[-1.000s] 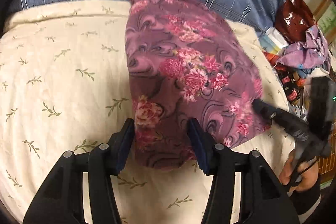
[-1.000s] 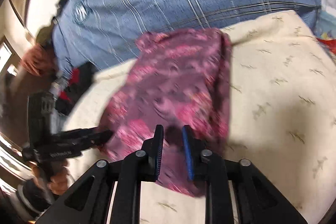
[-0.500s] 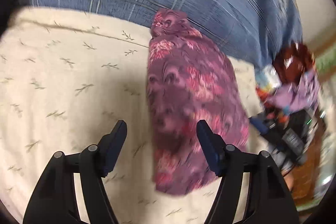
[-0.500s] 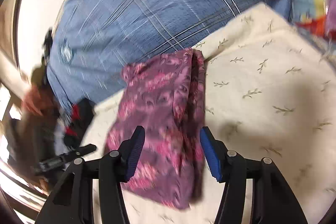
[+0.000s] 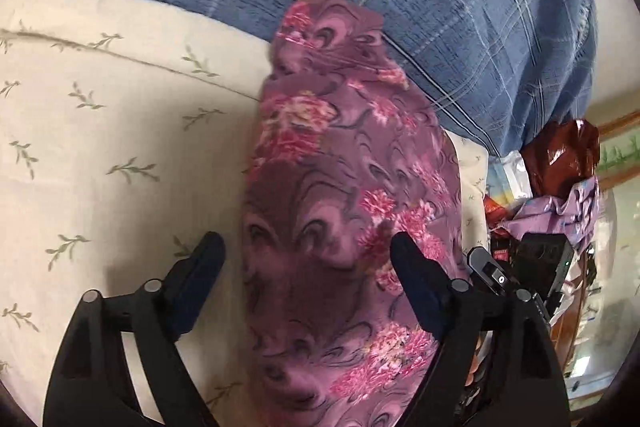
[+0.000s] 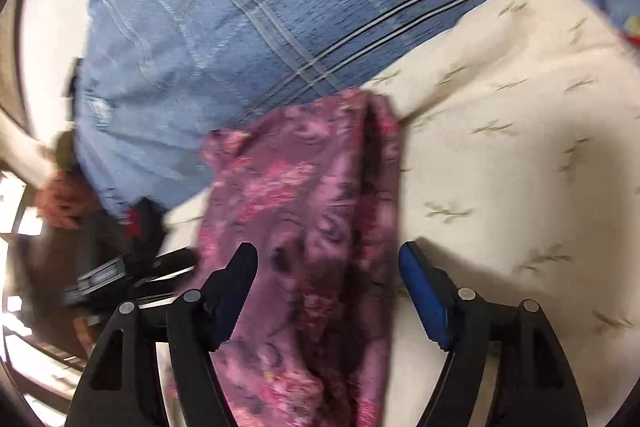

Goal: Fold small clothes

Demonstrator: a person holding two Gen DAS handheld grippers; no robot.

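Left wrist view: a cream sheet [image 5: 100,155] with a leaf print is seen at left. The left gripper [image 5: 308,267] is released, its jaws having just been opening; the folded purple floral garment [image 5: 344,211] lies on the sheet between the spread fingers, unpressed. A blue plaid cover [image 5: 460,7] lies behind. Right wrist view: the right gripper [image 6: 328,275] is likewise released, its jaws just opened, with the garment [image 6: 304,195] lying below them.
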